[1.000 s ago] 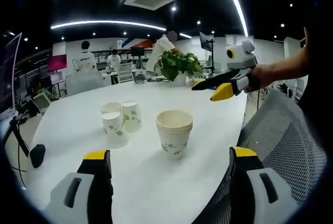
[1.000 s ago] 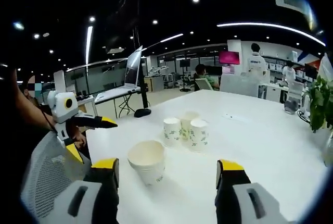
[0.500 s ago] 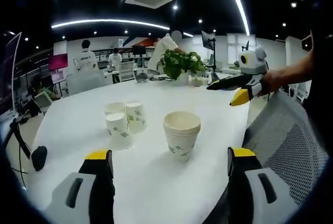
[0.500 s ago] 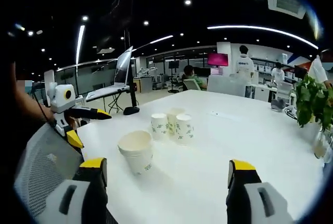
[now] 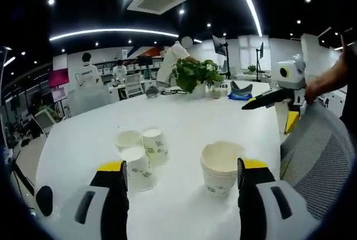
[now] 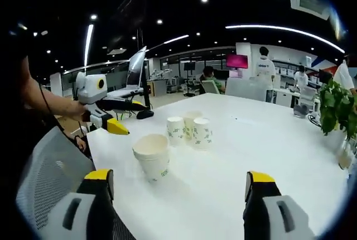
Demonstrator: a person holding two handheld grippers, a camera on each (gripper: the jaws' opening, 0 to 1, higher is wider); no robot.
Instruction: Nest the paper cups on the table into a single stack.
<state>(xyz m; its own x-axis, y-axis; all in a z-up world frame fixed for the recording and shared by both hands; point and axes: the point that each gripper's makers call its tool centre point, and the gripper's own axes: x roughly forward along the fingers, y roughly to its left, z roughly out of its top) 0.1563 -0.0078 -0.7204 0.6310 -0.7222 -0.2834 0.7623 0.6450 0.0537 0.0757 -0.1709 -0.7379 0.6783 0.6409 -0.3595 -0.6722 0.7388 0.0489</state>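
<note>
Three single paper cups (image 5: 142, 153) and one nested stack (image 5: 220, 167) upright, mouths up; both grippers' fingers wide apart, empty.

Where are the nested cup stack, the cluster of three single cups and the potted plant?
nested cup stack (image 6: 153, 159), right gripper view, side wall
cluster of three single cups (image 6: 191, 131), right gripper view, middle cup's wall
potted plant (image 5: 195, 73), left gripper view, leaves
</note>
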